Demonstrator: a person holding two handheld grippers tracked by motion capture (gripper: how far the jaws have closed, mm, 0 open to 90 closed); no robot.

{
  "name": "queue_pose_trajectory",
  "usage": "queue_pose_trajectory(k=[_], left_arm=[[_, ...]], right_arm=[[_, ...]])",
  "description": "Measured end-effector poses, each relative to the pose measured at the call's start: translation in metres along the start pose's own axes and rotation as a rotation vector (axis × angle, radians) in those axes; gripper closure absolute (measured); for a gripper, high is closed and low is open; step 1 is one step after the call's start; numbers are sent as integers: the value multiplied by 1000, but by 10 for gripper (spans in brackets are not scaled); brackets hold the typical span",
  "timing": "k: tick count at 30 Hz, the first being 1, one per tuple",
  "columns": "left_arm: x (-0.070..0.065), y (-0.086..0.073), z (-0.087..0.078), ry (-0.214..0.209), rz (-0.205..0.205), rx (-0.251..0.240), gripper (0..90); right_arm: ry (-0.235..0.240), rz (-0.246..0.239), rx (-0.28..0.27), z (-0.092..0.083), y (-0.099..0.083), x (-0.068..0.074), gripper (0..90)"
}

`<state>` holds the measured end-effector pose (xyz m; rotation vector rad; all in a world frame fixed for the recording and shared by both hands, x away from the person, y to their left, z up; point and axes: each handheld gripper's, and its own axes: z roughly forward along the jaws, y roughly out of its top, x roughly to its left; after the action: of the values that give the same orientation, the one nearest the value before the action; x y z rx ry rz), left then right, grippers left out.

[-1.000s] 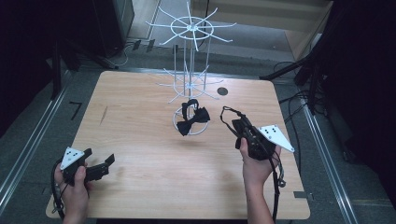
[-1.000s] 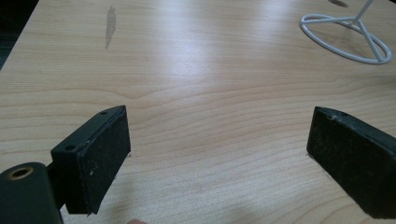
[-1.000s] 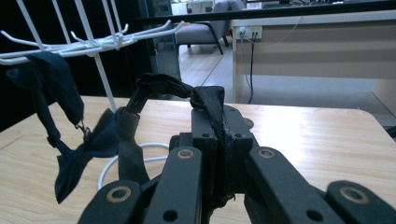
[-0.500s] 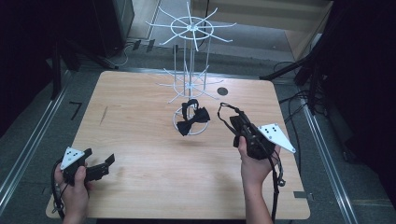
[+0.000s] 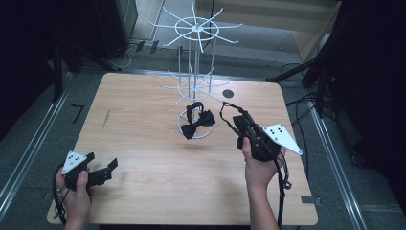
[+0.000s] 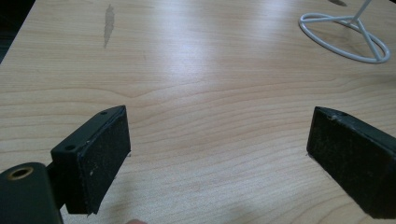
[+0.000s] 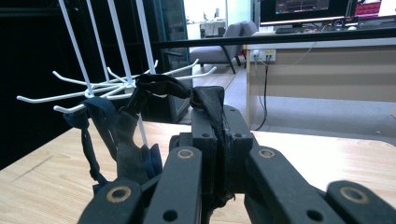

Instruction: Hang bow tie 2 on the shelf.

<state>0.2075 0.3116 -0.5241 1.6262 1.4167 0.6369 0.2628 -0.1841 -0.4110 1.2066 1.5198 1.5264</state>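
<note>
A black bow tie (image 5: 198,125) hangs by its band from a low arm of the white wire rack (image 5: 194,72) at the table's middle back. My right gripper (image 5: 239,120) is just right of it, shut on a thin black strap (image 5: 224,111) that loops up from the jaw tips. In the right gripper view the strap (image 7: 212,105) runs from the shut jaws up and left toward the hanging bow tie (image 7: 116,140); whether they join is unclear. My left gripper (image 5: 103,172) rests low at the front left, open with nothing between its pads (image 6: 105,154).
The wooden table (image 5: 143,110) has a dark round hole (image 5: 228,93) behind the rack. The rack's white base ring (image 6: 345,39) lies ahead and to the right in the left gripper view. Cables and dark floor surround the table edges.
My right gripper has crept a little left and forward toward the rack, with the strap in it. The left gripper has stayed put.
</note>
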Motion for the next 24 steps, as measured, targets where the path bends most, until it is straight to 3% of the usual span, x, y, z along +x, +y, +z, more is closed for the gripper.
queue_pose_trajectory(k=[24], left_arm=[[1, 0, 0, -5, -4, -2, 69]], right_arm=[[5, -1, 31, 31, 3, 2, 872]])
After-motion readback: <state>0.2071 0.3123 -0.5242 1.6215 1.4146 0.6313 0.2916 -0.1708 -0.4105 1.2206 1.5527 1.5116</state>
